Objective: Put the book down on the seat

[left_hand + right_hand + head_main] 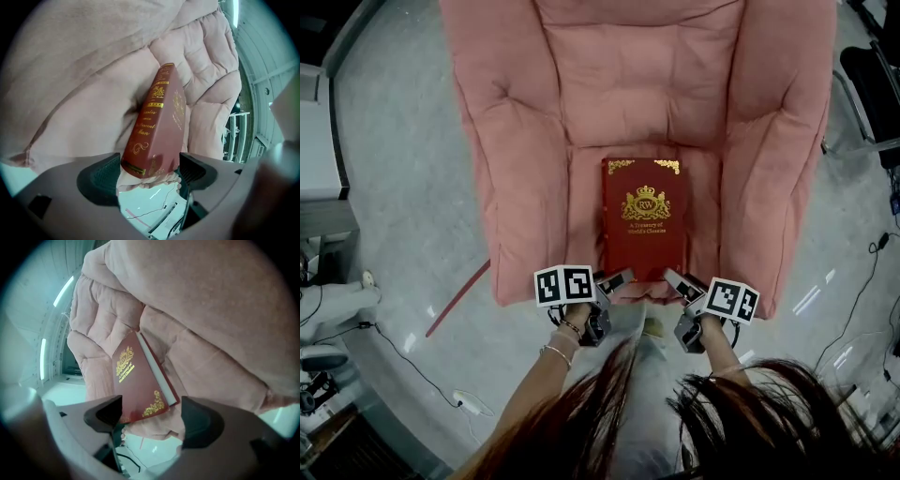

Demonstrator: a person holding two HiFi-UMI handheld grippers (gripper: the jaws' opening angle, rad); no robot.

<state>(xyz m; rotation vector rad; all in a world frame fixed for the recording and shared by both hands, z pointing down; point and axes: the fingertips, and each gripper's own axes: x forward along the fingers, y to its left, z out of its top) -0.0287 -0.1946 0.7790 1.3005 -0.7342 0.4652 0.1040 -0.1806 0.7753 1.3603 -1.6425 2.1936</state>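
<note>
A dark red book with gold crest and lettering lies flat, cover up, on the seat of a pink padded armchair, its near edge at the seat's front. My left gripper is at the book's near left corner and my right gripper at its near right corner. In the left gripper view the book shows its spine, and its corner sits between the spread jaws of the left gripper. The right gripper view shows the book cover between the wide jaws of the right gripper. Both stand open.
The armchair's thick armrests flank the seat, with its backrest beyond. On the grey floor lie a red strip and cables. A white unit stands left, a dark chair at the upper right.
</note>
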